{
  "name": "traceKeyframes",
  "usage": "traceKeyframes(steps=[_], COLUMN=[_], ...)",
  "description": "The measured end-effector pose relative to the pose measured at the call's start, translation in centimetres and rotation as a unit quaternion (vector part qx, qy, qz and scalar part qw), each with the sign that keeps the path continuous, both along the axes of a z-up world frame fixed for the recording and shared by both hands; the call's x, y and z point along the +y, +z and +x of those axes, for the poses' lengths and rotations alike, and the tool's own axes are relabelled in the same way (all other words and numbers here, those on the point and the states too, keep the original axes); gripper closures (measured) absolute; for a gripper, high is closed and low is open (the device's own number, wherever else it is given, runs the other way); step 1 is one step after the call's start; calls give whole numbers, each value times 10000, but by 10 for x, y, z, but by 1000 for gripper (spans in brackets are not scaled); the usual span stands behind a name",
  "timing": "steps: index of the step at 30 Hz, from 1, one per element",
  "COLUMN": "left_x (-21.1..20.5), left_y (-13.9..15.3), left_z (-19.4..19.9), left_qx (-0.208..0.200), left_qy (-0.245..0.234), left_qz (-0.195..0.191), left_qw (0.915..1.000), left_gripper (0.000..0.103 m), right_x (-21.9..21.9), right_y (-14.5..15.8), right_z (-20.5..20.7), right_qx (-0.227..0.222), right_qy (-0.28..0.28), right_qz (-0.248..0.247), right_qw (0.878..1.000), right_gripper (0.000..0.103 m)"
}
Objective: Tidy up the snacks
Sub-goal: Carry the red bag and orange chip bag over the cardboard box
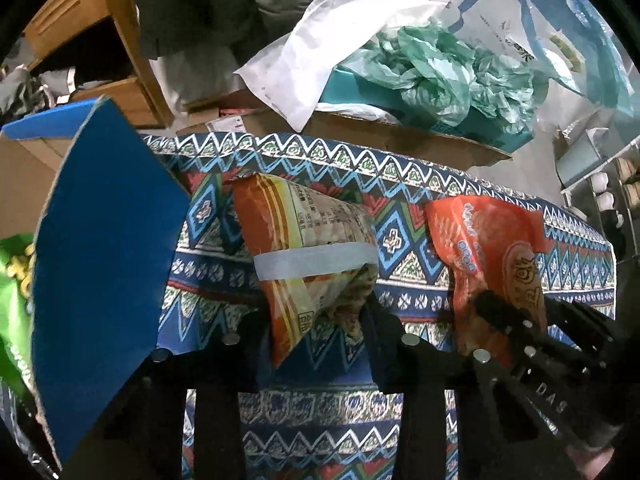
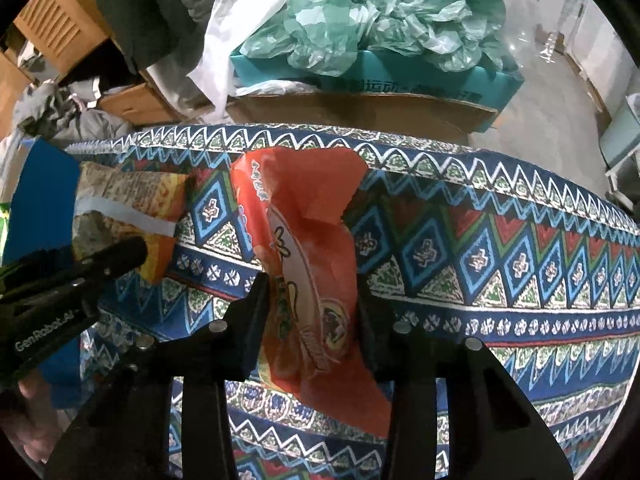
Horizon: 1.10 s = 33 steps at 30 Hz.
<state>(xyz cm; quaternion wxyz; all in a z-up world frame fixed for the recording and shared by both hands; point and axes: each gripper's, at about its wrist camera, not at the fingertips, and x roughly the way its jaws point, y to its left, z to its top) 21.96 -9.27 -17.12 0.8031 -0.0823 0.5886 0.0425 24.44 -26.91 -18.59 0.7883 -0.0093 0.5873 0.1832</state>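
Observation:
My left gripper (image 1: 316, 320) is shut on an orange-and-yellow snack bag (image 1: 308, 248) with a pale blue tape band; both black pads press its lower end. That bag (image 2: 132, 208) shows at the left of the right wrist view, with the left gripper (image 2: 116, 256) beside it. My right gripper (image 2: 312, 312) is shut on a red-orange snack bag (image 2: 304, 240), pinched between its two pads. In the left wrist view the red bag (image 1: 492, 256) stands at the right with the right gripper (image 1: 504, 320) on it. Both bags rest on a patterned cloth (image 2: 500, 264).
A blue cardboard box flap (image 1: 104, 272) rises at the left, with a green snack pack (image 1: 14, 280) behind it. Beyond the cloth's far edge sit a brown carton (image 2: 360, 112), a teal box (image 2: 400, 76) with green plastic bags (image 1: 448, 72), a white bag (image 1: 328, 44) and wooden furniture (image 1: 92, 32).

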Motion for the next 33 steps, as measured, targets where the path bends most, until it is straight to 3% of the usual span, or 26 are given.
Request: traceKeyframes(steps=[8,20,33], left_x=[3,22,87], left_y=[20,85,147], left_z=[-27,-73,-116], left_qx=[-150,-623,-1033], left_qy=[-136,-364,-142], left_qz=[-64,-193,-130], left_qw=[9998,9972,9945], left_gripper=[66,66,66], right_x=[-6,-1,55], right_y=[21,79,139], right_z=[-13,-50,-75], right_qx=[-107,-343,-636], right_qy=[-170,-103,395], right_qz=[252,315,748], right_qw=[9995,9989,9944], right_gripper=[64,64,64])
